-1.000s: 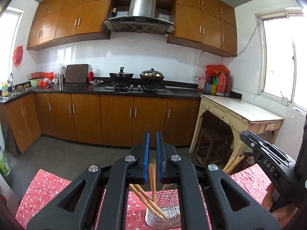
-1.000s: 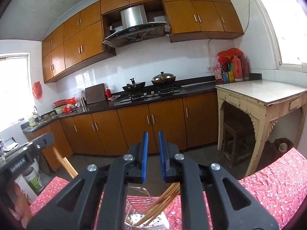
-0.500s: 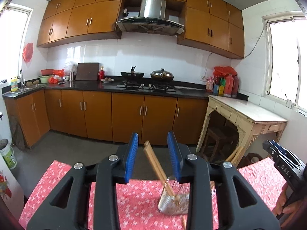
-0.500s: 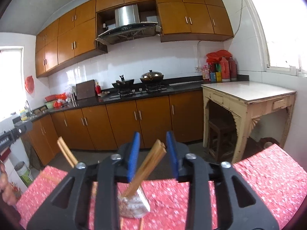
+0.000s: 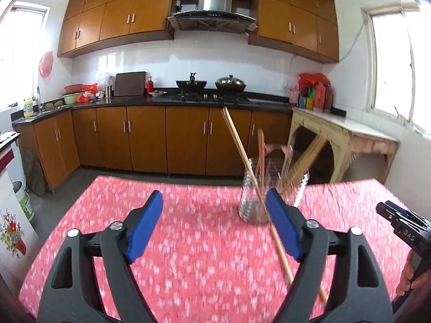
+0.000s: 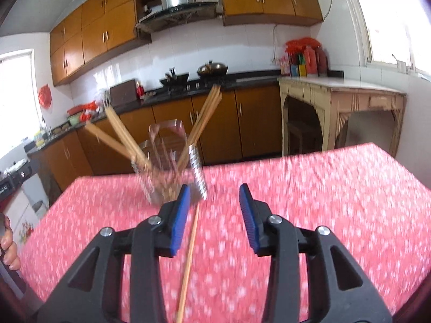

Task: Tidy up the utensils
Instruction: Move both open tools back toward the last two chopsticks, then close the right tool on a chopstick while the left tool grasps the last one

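1. The left gripper (image 5: 214, 224) hovers over the red floral tabletop (image 5: 188, 242) with its blue-padded jaws spread wide apart and nothing between them.
2. The wire utensil holder (image 5: 272, 188) stands on the tabletop ahead of the left gripper and a little to its right, just beyond the tip of the right-hand jaw. It is blurred, so its compartments cannot be told apart.
3. Bundles of wooden chopsticks (image 5: 235, 141) lean out of the holder, some tilted left and some right.
4. One loose chopstick (image 5: 285, 255) lies flat on the tabletop in front of the holder, passing behind the left gripper's right-hand jaw; whether it touches that jaw cannot be told.
5. The right gripper (image 6: 214, 210) also has its jaws apart and empty, hovering over the same tabletop.
6. In the right wrist view the holder (image 6: 172, 172) sits ahead and to the left, just beyond the left-hand jaw, with chopsticks (image 6: 204, 118) fanning out both ways.
7. The loose chopstick (image 6: 188, 263) runs along the tabletop beside the inner edge of the right gripper's left-hand jaw, outside any grasp.
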Demonstrator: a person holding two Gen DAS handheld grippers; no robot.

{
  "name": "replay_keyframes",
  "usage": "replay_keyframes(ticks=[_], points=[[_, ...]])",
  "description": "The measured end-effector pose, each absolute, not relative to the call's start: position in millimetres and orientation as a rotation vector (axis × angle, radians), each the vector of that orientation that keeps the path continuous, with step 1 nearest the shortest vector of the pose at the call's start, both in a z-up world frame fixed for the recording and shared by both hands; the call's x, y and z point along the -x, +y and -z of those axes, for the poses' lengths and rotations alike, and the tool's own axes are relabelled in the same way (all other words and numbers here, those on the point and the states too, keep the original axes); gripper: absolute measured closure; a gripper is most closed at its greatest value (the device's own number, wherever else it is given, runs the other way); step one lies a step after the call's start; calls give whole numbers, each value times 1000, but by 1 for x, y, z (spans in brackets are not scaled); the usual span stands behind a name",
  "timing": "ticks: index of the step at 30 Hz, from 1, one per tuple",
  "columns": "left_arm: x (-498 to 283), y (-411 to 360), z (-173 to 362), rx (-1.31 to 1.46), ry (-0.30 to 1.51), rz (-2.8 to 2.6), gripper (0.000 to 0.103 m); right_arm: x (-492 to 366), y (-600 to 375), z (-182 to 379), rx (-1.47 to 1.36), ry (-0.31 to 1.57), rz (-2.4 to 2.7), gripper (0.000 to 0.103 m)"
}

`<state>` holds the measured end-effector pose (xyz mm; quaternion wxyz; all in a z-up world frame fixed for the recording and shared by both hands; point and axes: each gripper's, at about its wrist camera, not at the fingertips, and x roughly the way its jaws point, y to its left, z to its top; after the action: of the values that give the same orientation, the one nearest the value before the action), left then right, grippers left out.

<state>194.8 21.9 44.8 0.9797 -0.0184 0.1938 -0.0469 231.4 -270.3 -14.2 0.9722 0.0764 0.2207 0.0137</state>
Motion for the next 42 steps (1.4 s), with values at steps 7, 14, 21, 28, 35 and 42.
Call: replay_keyframes(ticks=[7,14,21,28,35,42], points=[[-166,11,-1,21,451,104,13,-197,-254,66,-149,528,-44,65],[-152,12,35,69,513,84,11,-175,-237,99,-139,585,-92,65],[-140,18,56,54,531,60,11,-165,-211,132,-100,639,-143,67],[-133,19,63,67,548,65,11,-169,-204,144,-65,629,-119,83],[-133,3,69,58,565,104,11,-169,-207,147,-66,604,-95,94],[-129,-18,76,73,579,168,11,-168,-224,148,-105,591,-45,95]])
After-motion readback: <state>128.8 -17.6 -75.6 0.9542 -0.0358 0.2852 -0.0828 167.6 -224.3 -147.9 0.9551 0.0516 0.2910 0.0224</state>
